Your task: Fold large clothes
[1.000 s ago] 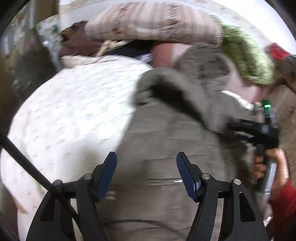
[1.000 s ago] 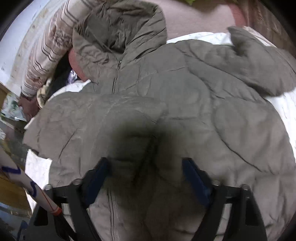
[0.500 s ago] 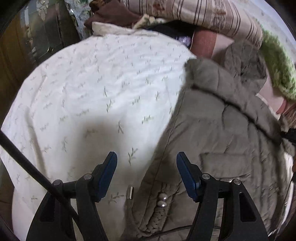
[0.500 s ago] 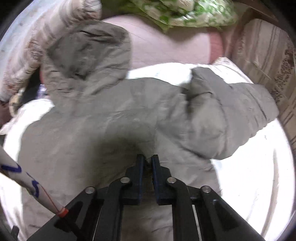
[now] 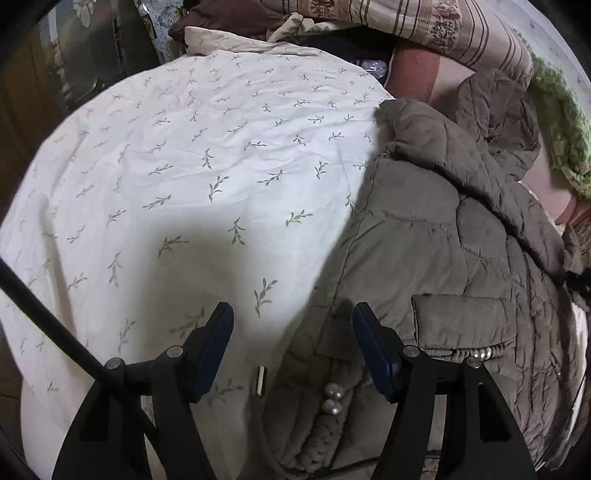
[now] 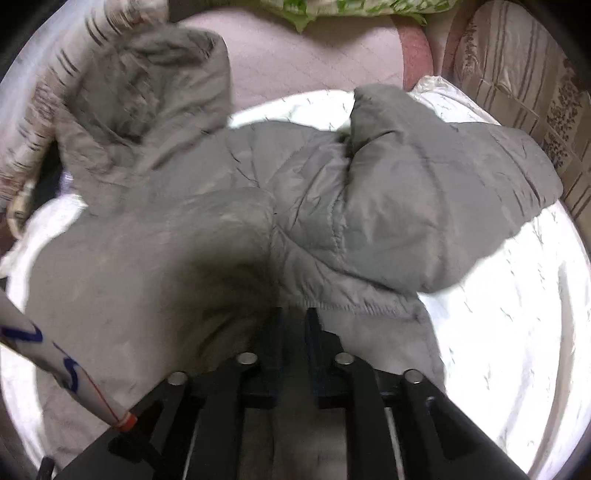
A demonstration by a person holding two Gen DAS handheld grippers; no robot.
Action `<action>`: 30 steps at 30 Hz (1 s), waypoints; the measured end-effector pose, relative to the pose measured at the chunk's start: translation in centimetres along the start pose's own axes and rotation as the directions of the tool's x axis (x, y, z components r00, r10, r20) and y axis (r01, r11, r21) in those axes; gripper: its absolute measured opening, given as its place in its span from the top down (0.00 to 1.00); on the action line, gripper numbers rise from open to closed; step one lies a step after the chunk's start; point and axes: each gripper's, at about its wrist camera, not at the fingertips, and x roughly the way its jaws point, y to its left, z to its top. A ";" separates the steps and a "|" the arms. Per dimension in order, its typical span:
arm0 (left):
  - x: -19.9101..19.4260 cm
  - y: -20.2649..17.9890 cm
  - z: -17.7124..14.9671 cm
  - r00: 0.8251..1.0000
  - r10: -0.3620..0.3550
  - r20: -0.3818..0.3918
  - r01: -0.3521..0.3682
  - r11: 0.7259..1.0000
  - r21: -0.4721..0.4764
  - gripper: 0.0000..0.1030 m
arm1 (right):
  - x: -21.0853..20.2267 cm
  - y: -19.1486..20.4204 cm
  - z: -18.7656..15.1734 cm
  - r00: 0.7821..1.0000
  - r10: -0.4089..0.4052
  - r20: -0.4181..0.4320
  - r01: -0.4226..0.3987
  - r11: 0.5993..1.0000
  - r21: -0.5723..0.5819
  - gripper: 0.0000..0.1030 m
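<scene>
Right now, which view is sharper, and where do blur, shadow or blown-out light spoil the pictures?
Left wrist view: sharp; leaf print on the bedsheet reads clearly, though the open left hand-held gripper throws a soft shadow on it. Right wrist view: motion-blurred, worst on the jacket hood; sheet overexposed at right; dark shadow ahead of the right hand-held gripper, shut on jacket fabric.

A white bedsheet (image 5: pixel 207 155) with small green sprigs covers the bed, brightly lit on the right, while a striped beige pillow (image 5: pixel 424 22) and a green patterned blanket (image 5: pixel 561 122) lie at the far side, near a dark cabinet (image 5: pixel 74 62) at far left.
</scene>
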 end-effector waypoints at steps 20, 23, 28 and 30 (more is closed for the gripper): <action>-2.6 -5.0 -5.4 0.998 0.015 -0.064 0.000 0.974 0.227 0.71 | -7.2 -10.2 -14.0 0.993 -0.016 -0.118 0.019 0.999 0.030 0.69; -3.8 -4.0 -5.0 0.998 0.036 -0.051 -0.026 0.984 0.177 0.67 | -8.1 -10.9 -13.4 0.997 -0.009 -0.071 0.014 0.997 0.075 0.67; -8.3 -4.0 -3.8 0.998 0.037 0.045 -0.042 0.992 0.120 0.55 | -9.9 -13.4 -10.9 0.998 0.052 0.038 -0.059 0.981 0.185 0.59; -10.3 -5.1 -3.4 0.996 0.012 0.090 -0.023 0.992 0.124 0.52 | -9.8 -14.8 -9.6 0.994 0.081 0.070 -0.096 0.965 0.244 0.55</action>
